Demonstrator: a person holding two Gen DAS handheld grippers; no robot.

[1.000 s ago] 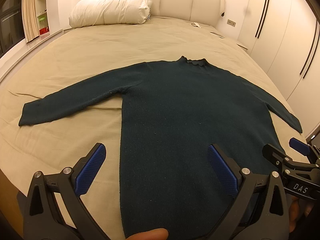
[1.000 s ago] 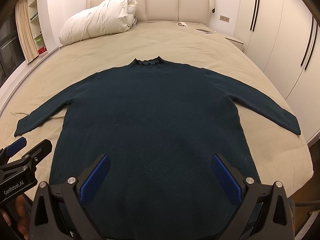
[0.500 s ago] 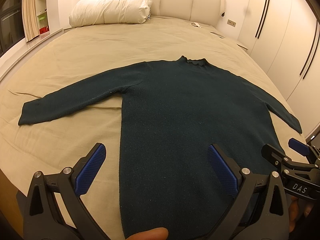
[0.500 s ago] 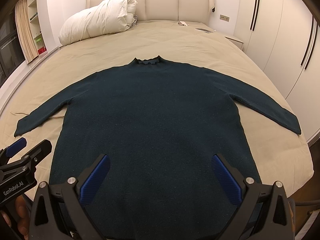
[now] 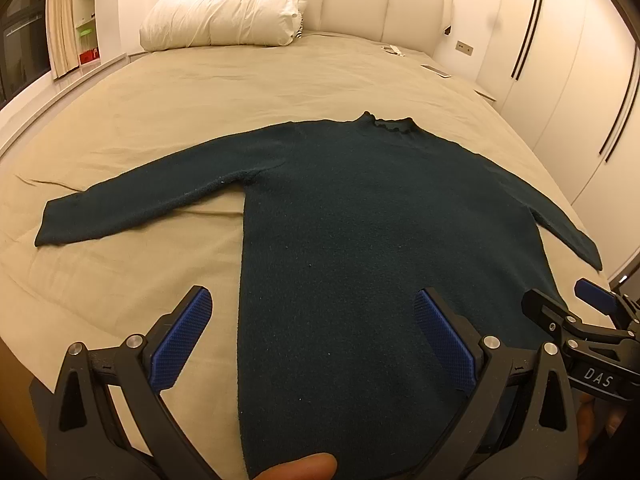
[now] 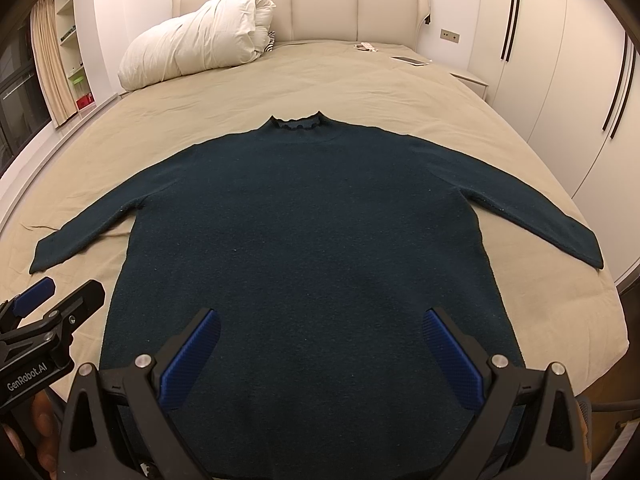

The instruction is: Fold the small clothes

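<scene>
Bedroom: bed (image 6: pixel 400 92), headboard (image 6: pixel 324 6), wardrobes (image 6: pixel 560 60).

A wide bed (image 6: pixel 360 80) with a beige sheet fills the room, its padded cream headboard (image 6: pixel 324 8) against the far wall. A bundled white duvet (image 6: pixel 196 44) lies at the bed's far left corner. White wardrobe doors (image 6: pixel 560 60) line the right wall; curtained shelves (image 6: pixel 60 64) stand left. Warm light.
</scene>
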